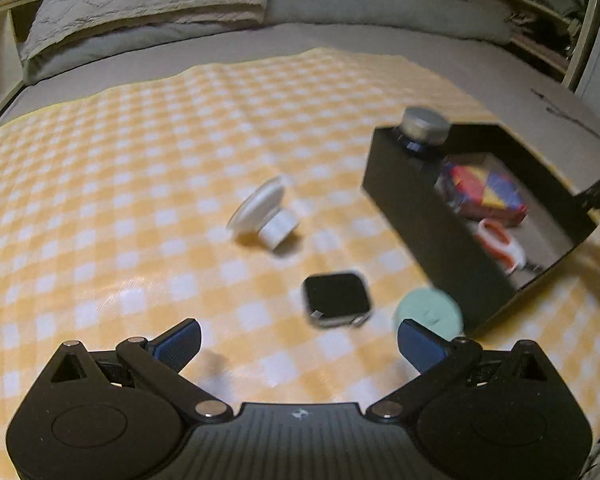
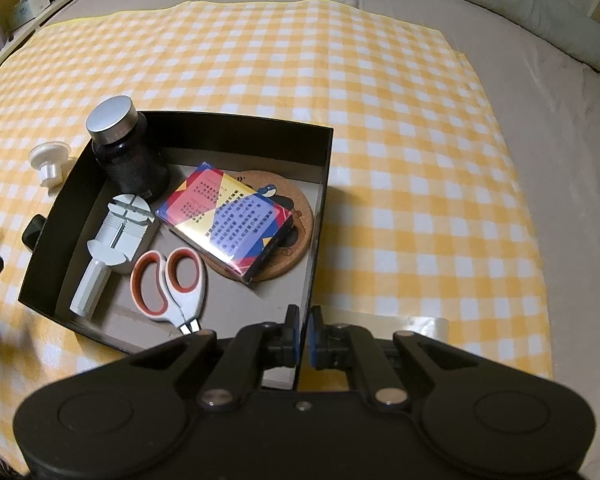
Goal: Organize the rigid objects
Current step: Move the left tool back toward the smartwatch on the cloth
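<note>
Left gripper (image 1: 299, 343) fingers wide apart, holding nothing, over cloth (image 1: 140, 200). Just beyond: watch (image 1: 336, 299), green disc (image 1: 430, 312) beside box (image 2: 324, 152), white knob (image 1: 266, 214) farther. Right gripper (image 2: 303, 338) clamped on box wall; bottle (image 2: 126, 152), scissors (image 2: 172, 284), card pack (image 2: 226, 220) inside.

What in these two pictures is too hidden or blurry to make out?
- Left wrist view: the green round thing is motion-blurred, partly behind the left gripper.
- Right wrist view: the scissors tips sit behind the right gripper.
- Right wrist view: the smartwatch is mostly behind the black box wall.
- Coaster print lies under the card box.
</note>
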`<action>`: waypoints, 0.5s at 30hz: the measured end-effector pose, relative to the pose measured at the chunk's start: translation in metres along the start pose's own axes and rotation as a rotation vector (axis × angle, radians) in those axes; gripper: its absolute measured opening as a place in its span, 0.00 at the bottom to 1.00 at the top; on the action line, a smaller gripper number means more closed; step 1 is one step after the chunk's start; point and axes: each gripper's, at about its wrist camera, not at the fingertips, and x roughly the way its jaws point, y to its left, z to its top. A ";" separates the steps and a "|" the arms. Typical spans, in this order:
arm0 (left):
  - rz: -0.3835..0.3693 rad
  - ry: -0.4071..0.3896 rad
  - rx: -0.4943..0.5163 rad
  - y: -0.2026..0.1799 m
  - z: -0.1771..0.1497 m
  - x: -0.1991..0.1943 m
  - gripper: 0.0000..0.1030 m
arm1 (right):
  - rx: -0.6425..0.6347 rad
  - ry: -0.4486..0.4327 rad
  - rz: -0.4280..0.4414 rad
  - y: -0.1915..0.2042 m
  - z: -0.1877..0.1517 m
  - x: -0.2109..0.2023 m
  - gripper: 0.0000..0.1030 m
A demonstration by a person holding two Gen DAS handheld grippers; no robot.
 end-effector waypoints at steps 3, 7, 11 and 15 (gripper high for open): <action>0.030 0.014 0.009 0.007 -0.011 0.005 1.00 | -0.003 0.002 -0.007 0.001 0.000 0.001 0.05; 0.044 0.018 -0.025 0.013 -0.018 0.010 1.00 | -0.010 0.004 -0.016 0.003 0.000 0.002 0.05; 0.053 0.004 -0.115 0.011 -0.021 0.016 1.00 | -0.014 0.006 -0.020 0.003 0.001 0.004 0.05; 0.111 -0.002 -0.118 -0.002 -0.021 0.027 0.99 | -0.019 0.008 -0.021 0.003 0.001 0.004 0.05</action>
